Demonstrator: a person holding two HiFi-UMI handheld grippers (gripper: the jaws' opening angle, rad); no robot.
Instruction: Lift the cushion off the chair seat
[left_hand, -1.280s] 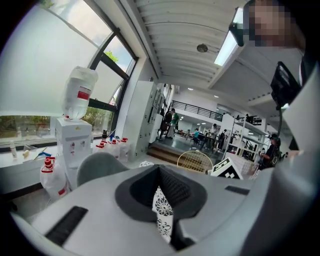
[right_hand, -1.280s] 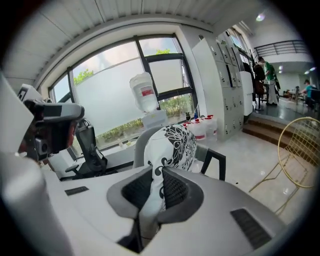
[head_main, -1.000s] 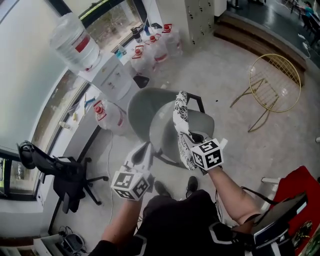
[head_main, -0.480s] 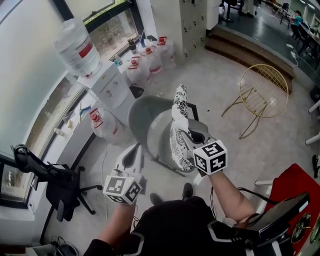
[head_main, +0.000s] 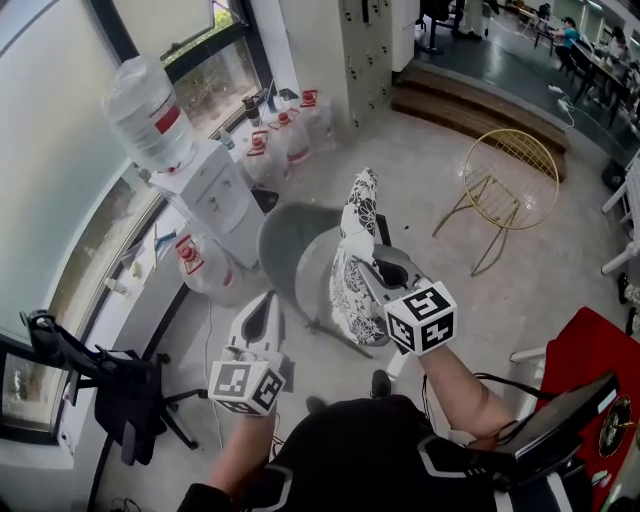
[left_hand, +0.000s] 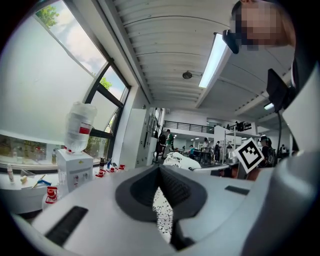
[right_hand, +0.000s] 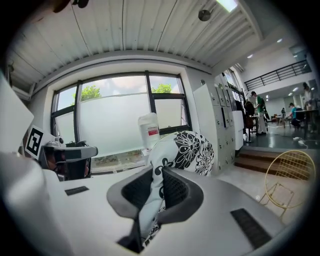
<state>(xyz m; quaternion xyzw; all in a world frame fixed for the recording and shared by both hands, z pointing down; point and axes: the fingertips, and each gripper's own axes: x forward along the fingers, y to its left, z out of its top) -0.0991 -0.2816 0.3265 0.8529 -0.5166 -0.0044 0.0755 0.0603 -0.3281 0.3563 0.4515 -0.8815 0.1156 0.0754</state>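
Our right claw (right_hand: 156, 174) is pinching the cushion (head_main: 350, 240). The white fabric with black flowers is squeezed between the two dark pads and continues both above and below them. Our left claw (left_hand: 160, 168) is pressed together at its tips and holds nothing. It stays beside the front of the grey chair (head_main: 285, 240), apart from the cushion.

The cushion hangs over the seat of the chair, on the side of the right claw. We cannot tell if its lower end still brushes the seat.

The chair stands on a pale, shiny floor (head_main: 430, 160). To its left is a water dispenser (head_main: 205, 185) under a big window, with spare bottles (head_main: 270, 145) on the floor near it. Well to the right of the chair stands a gold wire chair (head_main: 510, 180). A black office chair (head_main: 110, 390) is on the left, nearer to us than the grey chair.

Compared with one second ago, the grip is the same, but the cushion looks larger in the head view. Its lower end has also swung a little towards the left claw.

The long axis of the cushion is nearly upright. One end points up and the other down to the seat, and a thin edge is turned to us.
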